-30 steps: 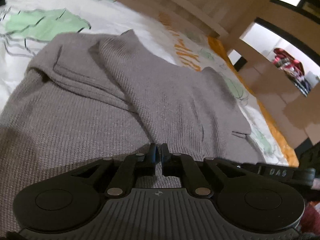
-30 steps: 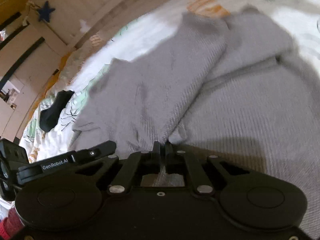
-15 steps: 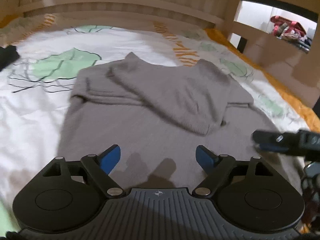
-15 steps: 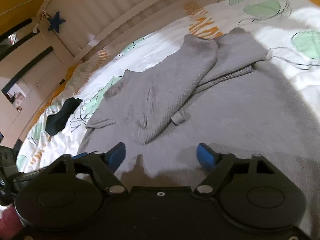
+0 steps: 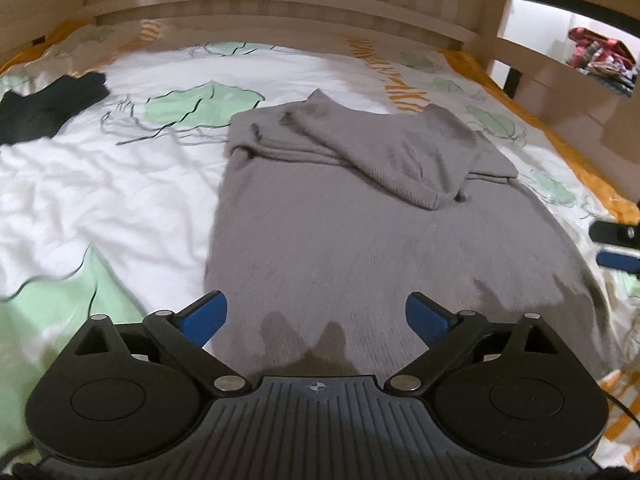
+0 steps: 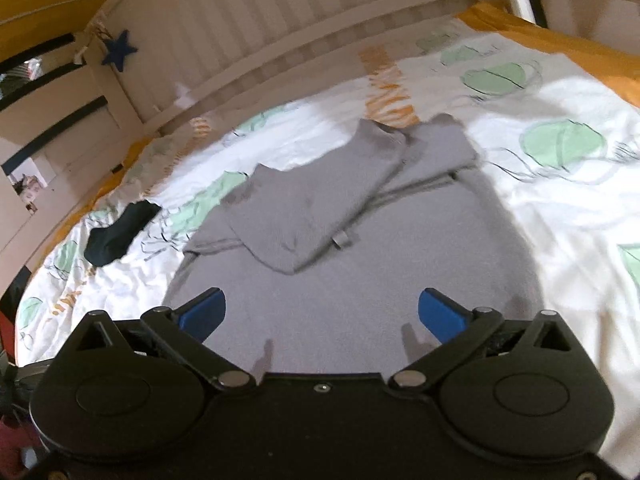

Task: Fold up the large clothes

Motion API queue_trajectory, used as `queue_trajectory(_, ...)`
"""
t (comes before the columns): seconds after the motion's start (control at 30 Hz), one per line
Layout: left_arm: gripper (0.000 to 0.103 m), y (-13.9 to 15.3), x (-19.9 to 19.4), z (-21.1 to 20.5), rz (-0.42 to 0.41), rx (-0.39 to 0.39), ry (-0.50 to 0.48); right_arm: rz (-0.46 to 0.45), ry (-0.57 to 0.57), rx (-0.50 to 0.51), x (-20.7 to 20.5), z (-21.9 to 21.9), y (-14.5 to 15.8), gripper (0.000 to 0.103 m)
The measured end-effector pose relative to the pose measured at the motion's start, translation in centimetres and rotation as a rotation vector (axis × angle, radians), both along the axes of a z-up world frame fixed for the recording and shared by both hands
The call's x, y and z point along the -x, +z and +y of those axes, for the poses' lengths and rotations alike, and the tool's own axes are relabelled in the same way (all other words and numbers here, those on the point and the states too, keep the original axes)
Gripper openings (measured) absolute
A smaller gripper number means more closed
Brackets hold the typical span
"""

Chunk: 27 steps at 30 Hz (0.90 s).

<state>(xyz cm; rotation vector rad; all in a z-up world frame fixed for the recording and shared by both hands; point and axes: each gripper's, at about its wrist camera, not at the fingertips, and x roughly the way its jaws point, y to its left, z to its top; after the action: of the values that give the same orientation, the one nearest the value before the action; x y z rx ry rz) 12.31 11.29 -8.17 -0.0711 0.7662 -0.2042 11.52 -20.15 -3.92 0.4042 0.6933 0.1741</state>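
Sweater [image 5: 360, 248] lies on the bed [image 5: 100, 200], mid-frame, long axis running away from us, sleeves folded at its upper end. Left tool [image 5: 316, 312] and right tool [image 6: 322, 310] are opening, empty, above its near hem.

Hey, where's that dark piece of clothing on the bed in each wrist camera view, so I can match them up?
Left wrist view: the dark garment lies at the far left edge, on the bedspread left of the grey sweater.
Right wrist view: the dark garment sits left of centre, again left of the grey sweater.
Shared landmark: the sweater's folded-in sleeves.
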Motion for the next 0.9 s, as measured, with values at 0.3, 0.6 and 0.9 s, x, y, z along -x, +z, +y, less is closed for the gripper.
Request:
queue_trajectory(0.3, 0.097, -0.8, 2.4, 1.9, 0.037, 0.011, 0.043, 0.242, -0.08, 0.031, 3.5, -3.0, -1.7, 0.103)
queue_trajectory(0.6, 0.098, -3.0, 2.5, 3.6, 0.15, 0.068, 0.066, 0.298, -0.064, 0.069, 4.7, -3.4, -3.0, 0.103)
queue_trajectory(0.9, 0.103, -4.4, 2.1, 2.8, 0.196, 0.039, 0.032, 0.334, -0.003, 0.028, 4.4, -4.0, -4.7, 0.103)
